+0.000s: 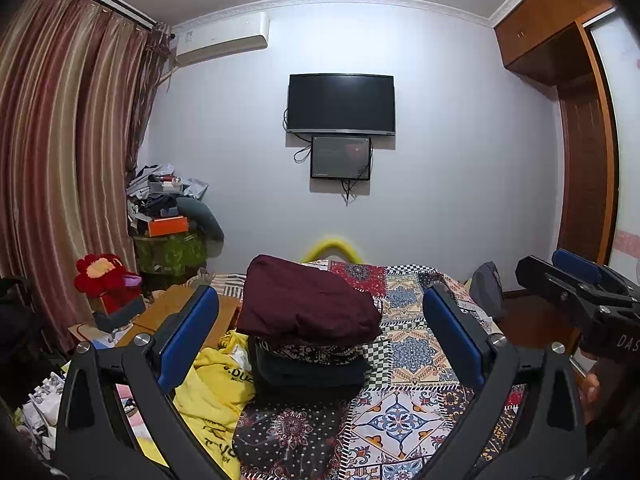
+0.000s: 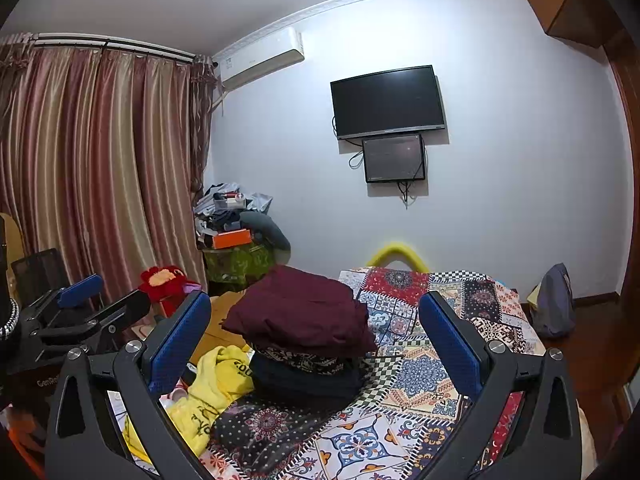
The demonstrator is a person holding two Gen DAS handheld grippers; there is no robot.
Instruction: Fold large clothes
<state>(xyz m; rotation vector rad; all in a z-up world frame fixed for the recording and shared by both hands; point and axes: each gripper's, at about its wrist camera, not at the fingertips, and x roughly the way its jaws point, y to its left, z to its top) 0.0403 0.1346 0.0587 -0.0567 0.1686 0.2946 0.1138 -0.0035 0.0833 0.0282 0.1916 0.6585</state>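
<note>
Both your grippers spread wide, holding nothing: left gripper [image 1: 320, 328], right gripper [image 2: 316, 332]. Maroon folded garment [image 1: 308, 300] tops stack of folded clothes [image 1: 310, 364] on patchwork bedspread [image 1: 404, 412], between your fingers in both views. Yellow garment [image 1: 218, 396] lies crumpled just left of stack, touching its base.

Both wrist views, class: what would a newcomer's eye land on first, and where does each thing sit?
First, the stack of folded clothes on the patterned bedspread, topped by a maroon garment, framed by the open left gripper. Next, the crumpled yellow garment left of the stack. Then the black television on the far wall.
</note>
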